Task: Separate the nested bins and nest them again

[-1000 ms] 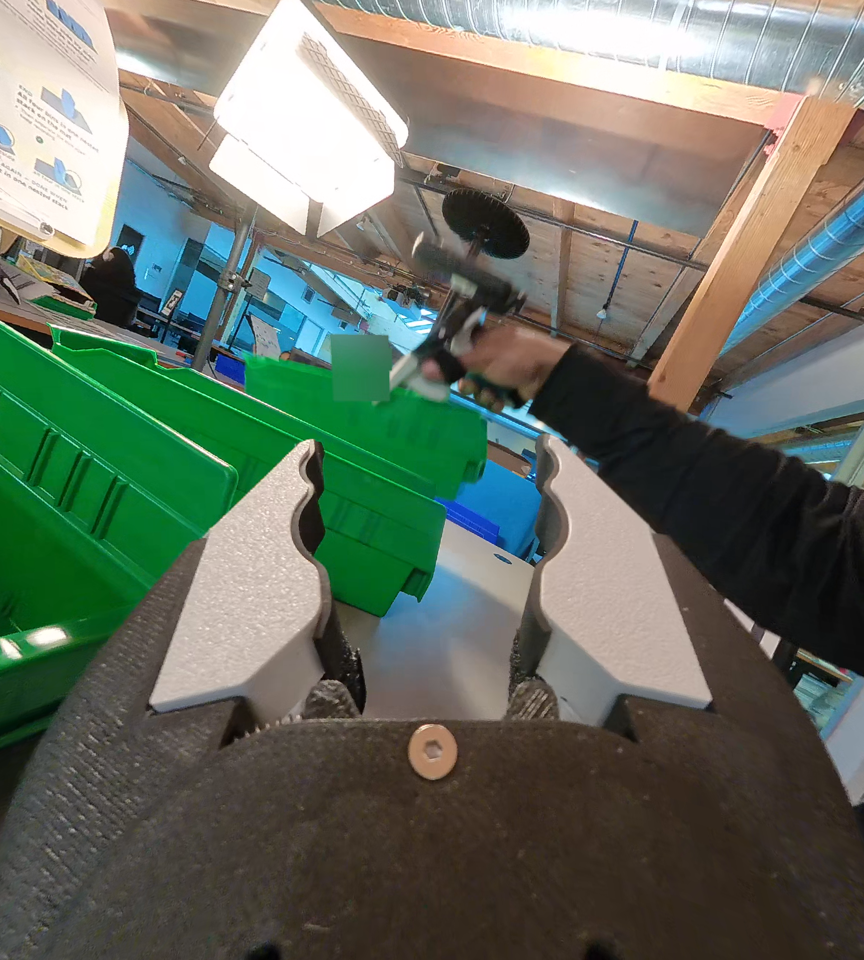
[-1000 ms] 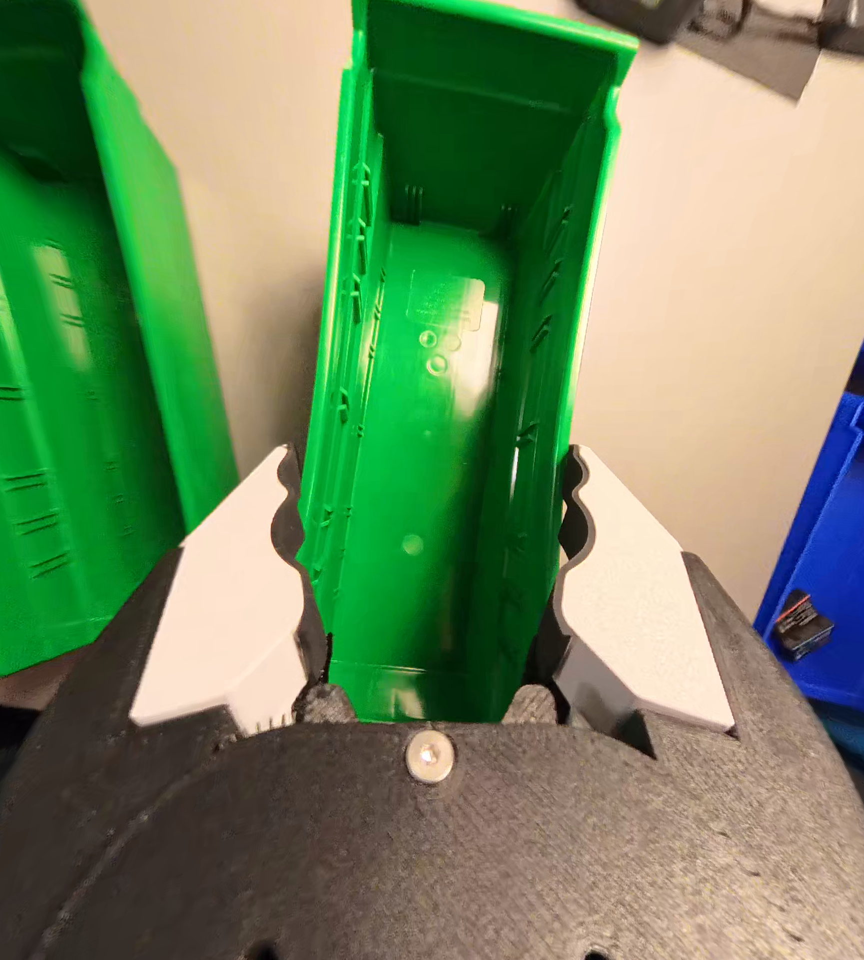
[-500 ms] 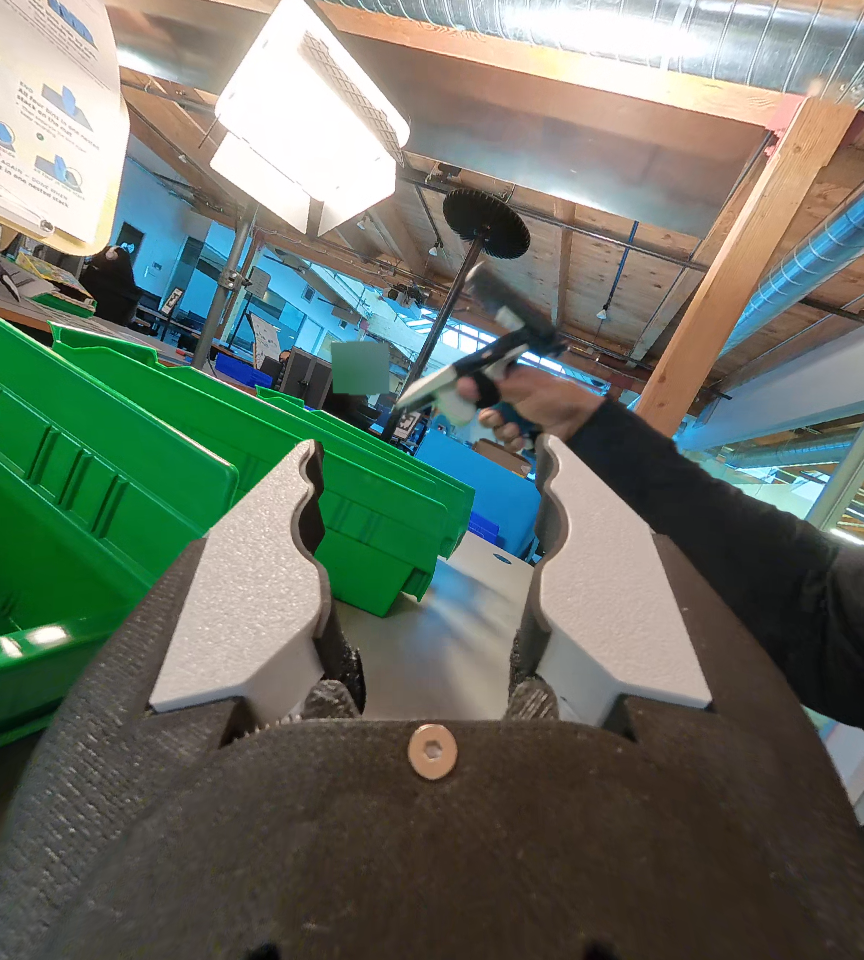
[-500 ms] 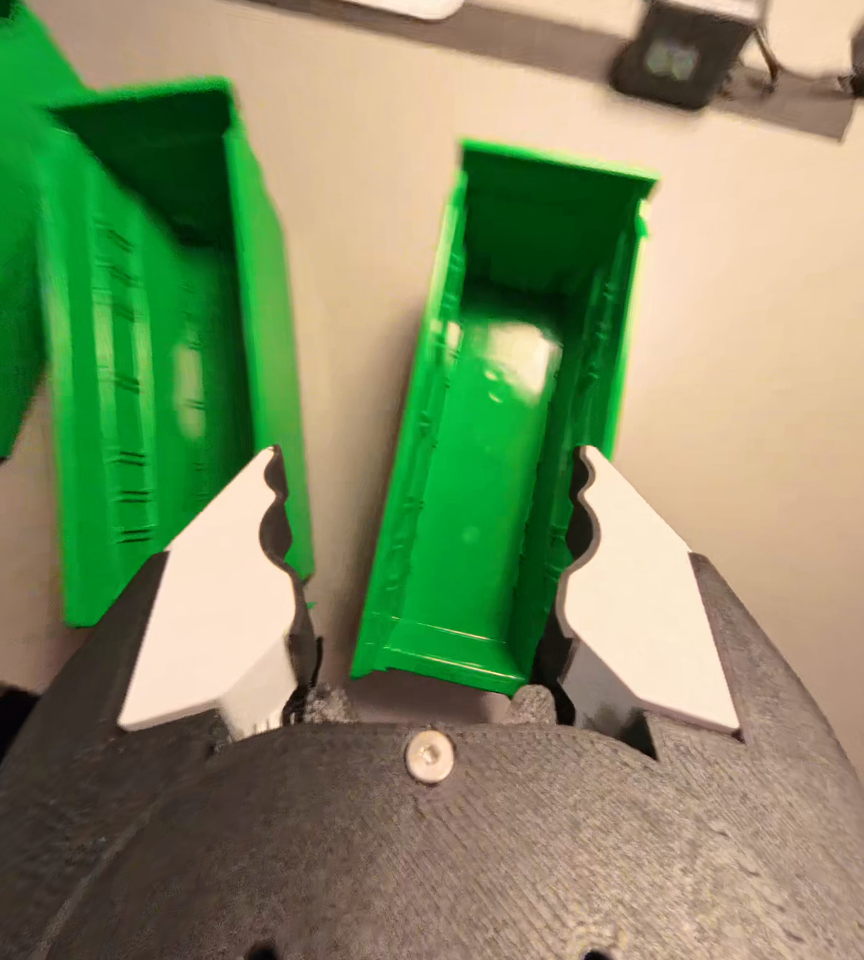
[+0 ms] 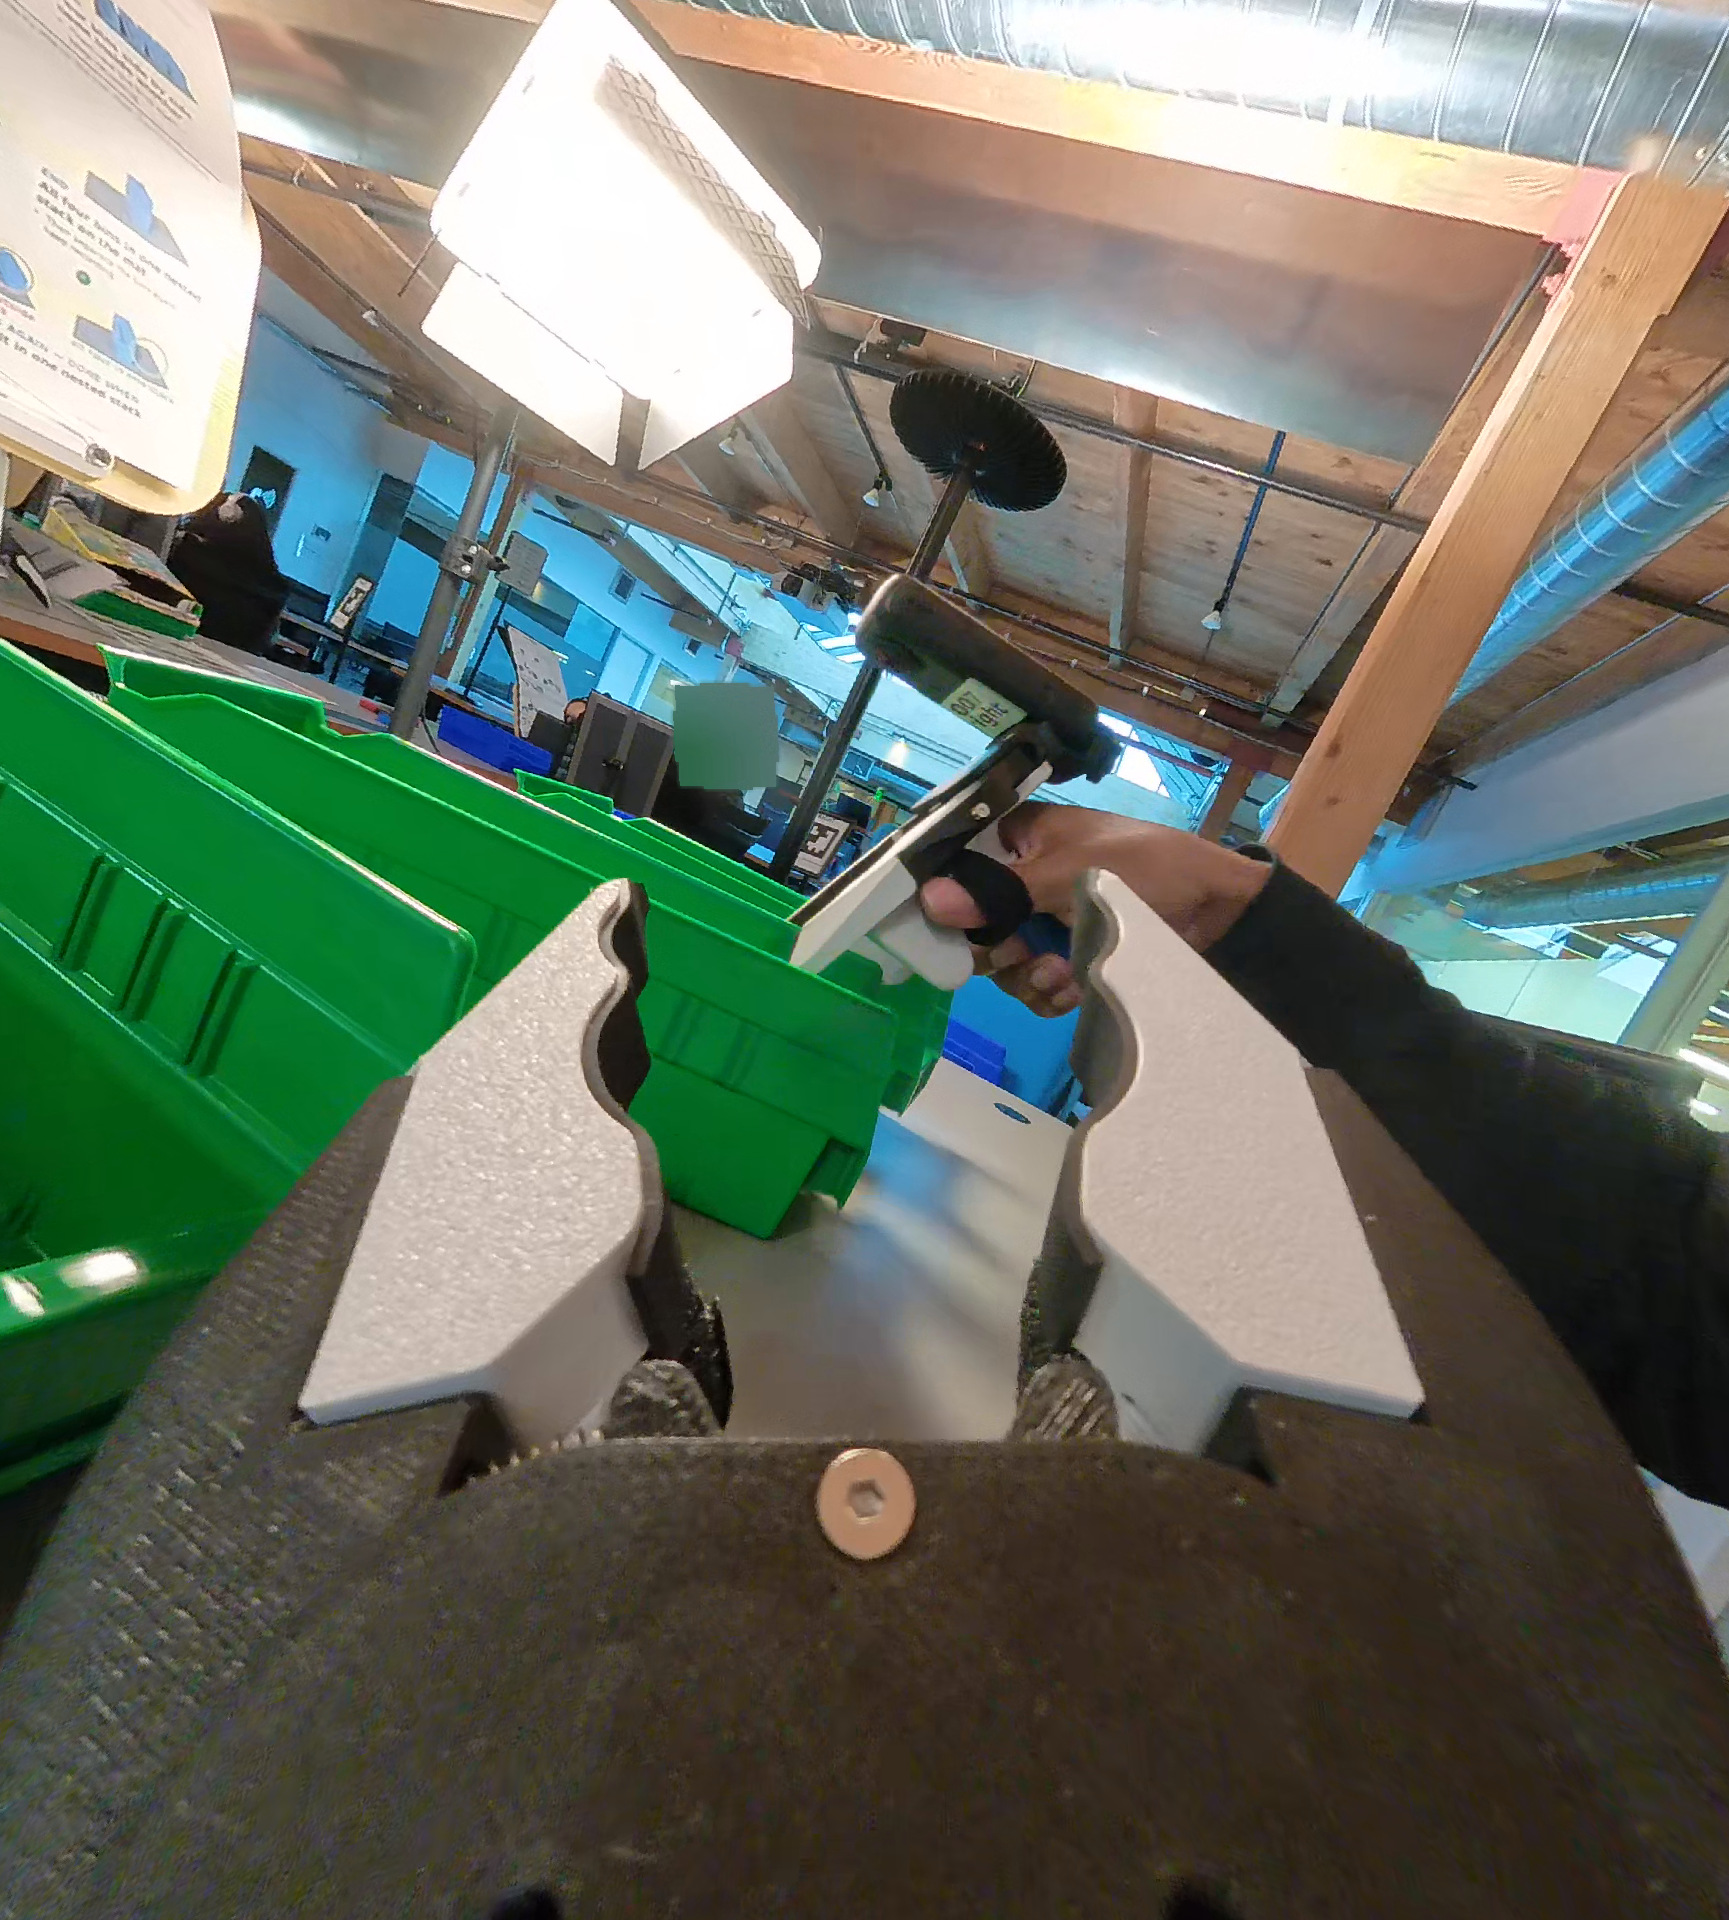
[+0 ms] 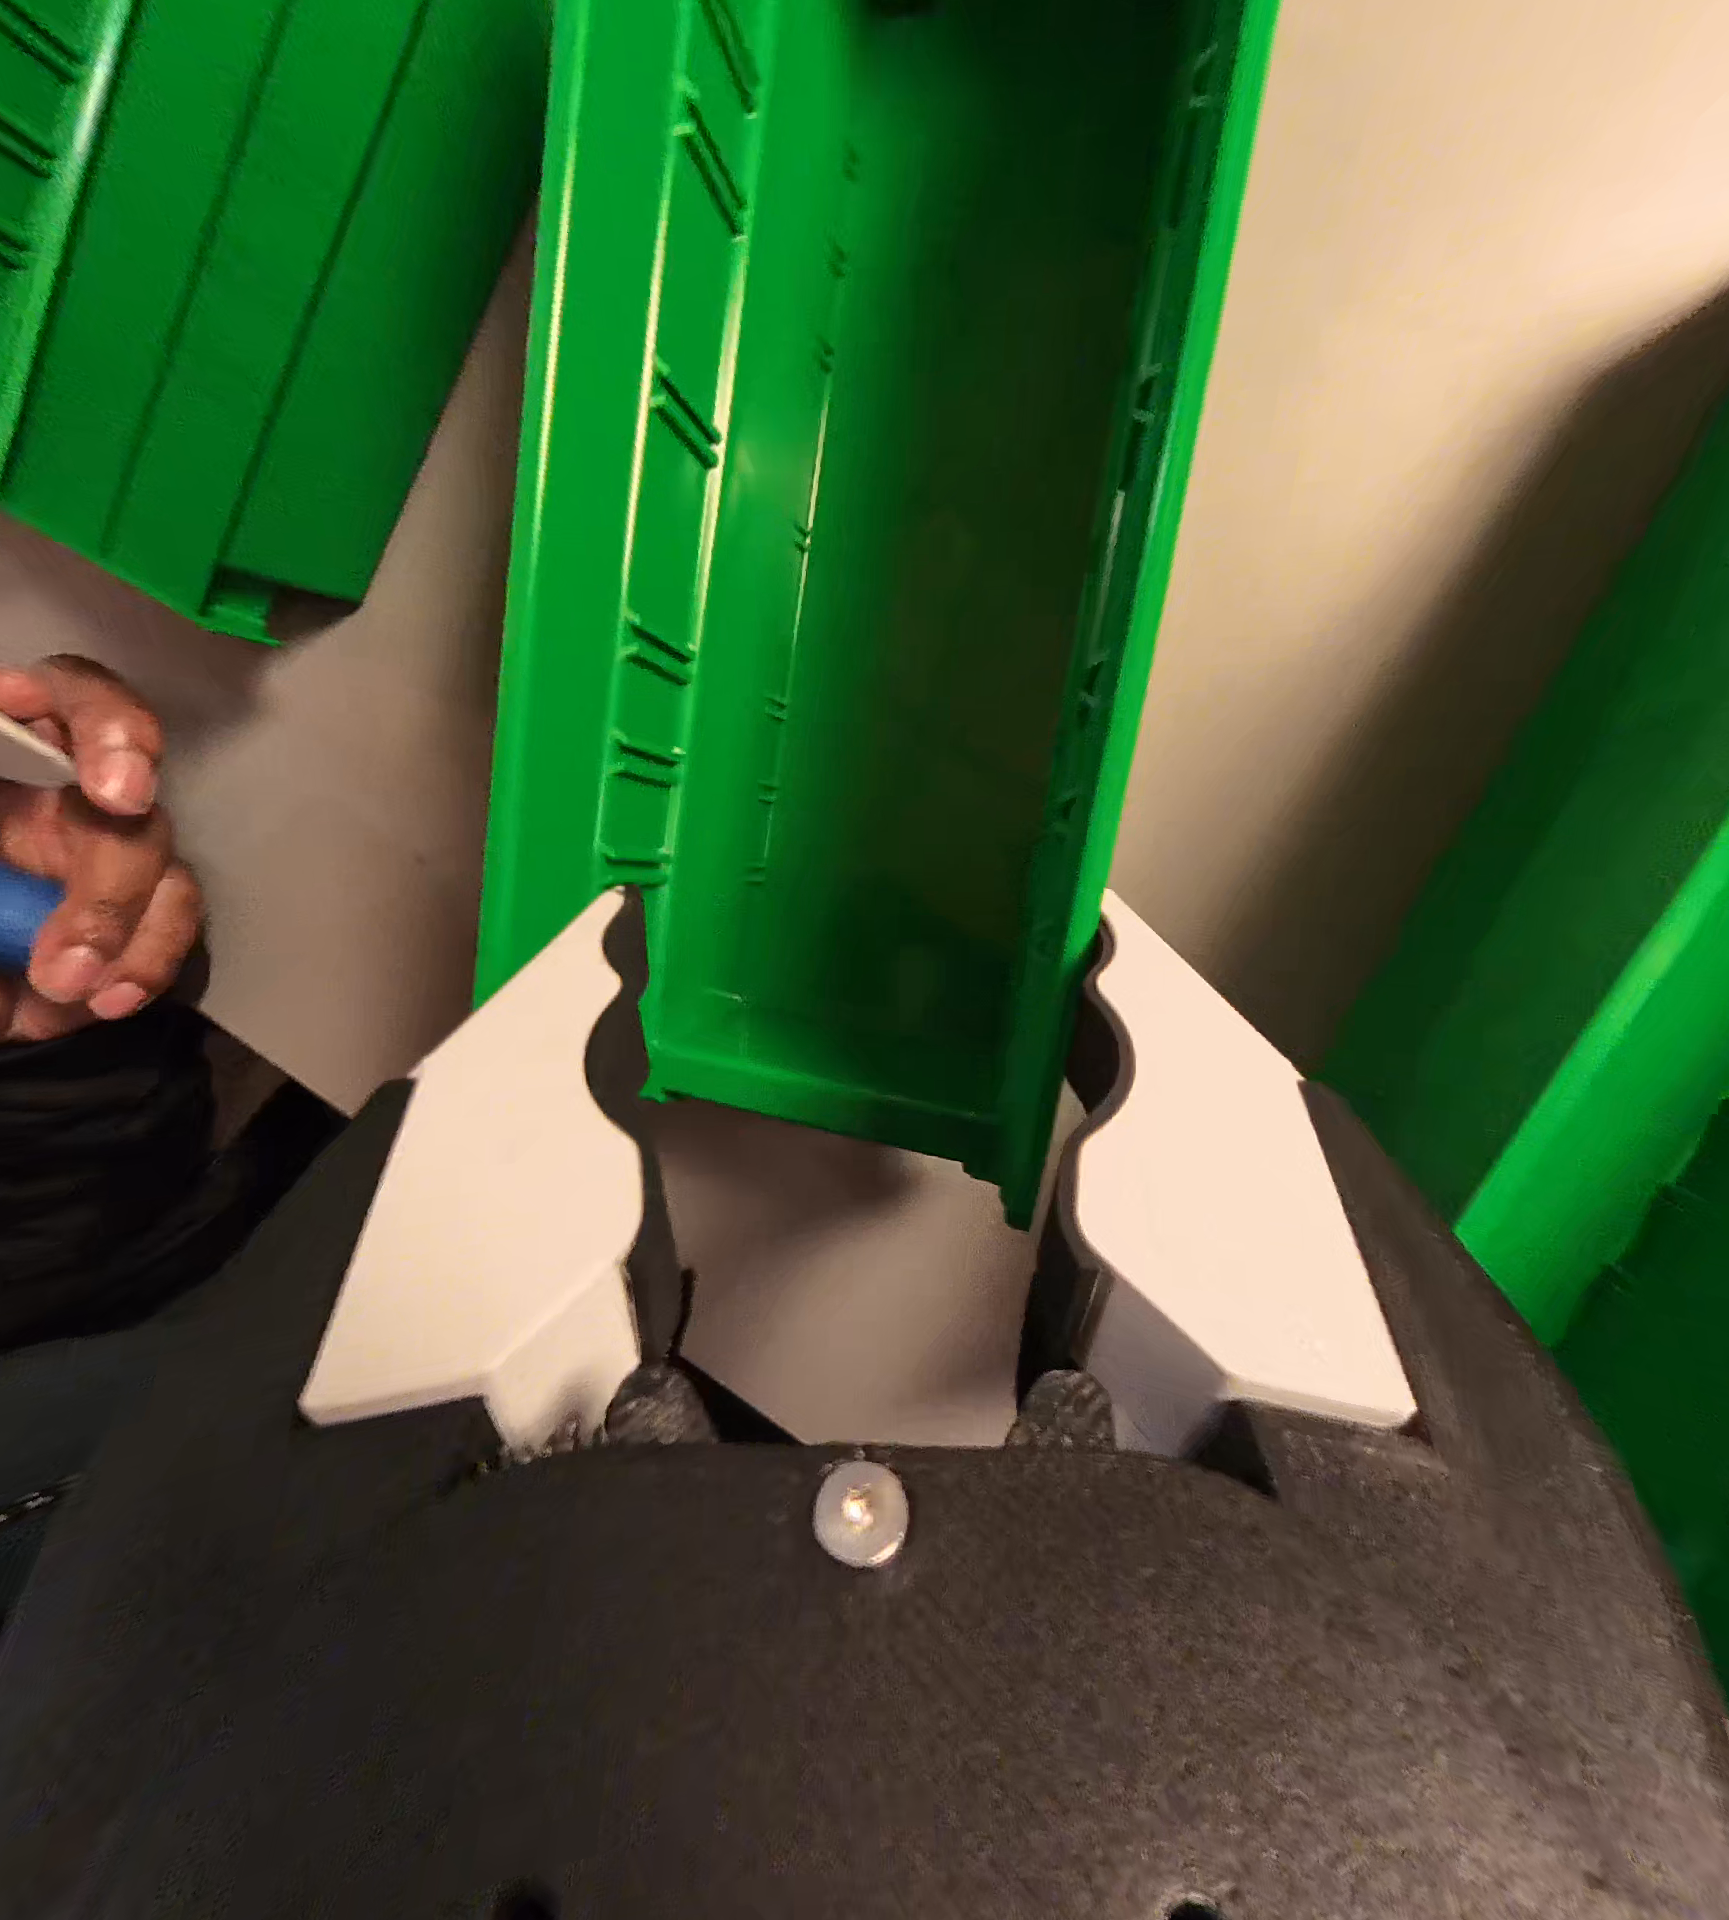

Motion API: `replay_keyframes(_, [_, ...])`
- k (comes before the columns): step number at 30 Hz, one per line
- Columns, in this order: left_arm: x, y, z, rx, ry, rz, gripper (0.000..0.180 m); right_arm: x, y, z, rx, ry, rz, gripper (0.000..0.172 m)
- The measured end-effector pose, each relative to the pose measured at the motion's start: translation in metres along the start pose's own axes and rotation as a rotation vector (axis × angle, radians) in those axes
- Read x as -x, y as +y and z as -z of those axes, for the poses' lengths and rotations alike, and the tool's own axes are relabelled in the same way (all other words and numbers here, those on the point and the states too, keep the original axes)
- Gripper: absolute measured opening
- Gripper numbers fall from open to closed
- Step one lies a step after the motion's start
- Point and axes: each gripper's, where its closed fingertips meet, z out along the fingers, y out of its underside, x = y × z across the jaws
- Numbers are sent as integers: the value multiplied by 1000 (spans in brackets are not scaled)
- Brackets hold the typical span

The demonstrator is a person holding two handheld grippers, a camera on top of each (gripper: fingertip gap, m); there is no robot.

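Right tongs (image 6: 865, 1029) clamp near end of narrow green bin (image 6: 839, 520), pads on both side walls. Left tongs (image 5: 855, 997) gape empty beside wider green bins (image 5: 216, 987) on worktop (image 5: 870, 1320). I judge bin light, stiff, slick; grip at rim.

Instruction sign (image 5: 60, 229), lamp panel (image 5: 621, 229), wooden post (image 5: 1494, 540), duct (image 5: 1670, 468)

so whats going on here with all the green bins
A person is working with a hand-held gripper in each hand among several green bins on a pale table. The right hand-held gripper straddles the near end of a narrow green bin, its fingers at both side walls. The left hand-held gripper is open and empty, low beside the other bins.
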Motion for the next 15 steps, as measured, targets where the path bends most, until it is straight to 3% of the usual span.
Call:
replay_keyframes(8, [0, 0, 0, -1, 1, -2, 81, 36, 8, -2, -47, -164, 10, 84])
replay_keyframes(15, [0, 0, 0, 3, 0, 0, 81, 42, 37, 25, -315, -96, 72, 82])
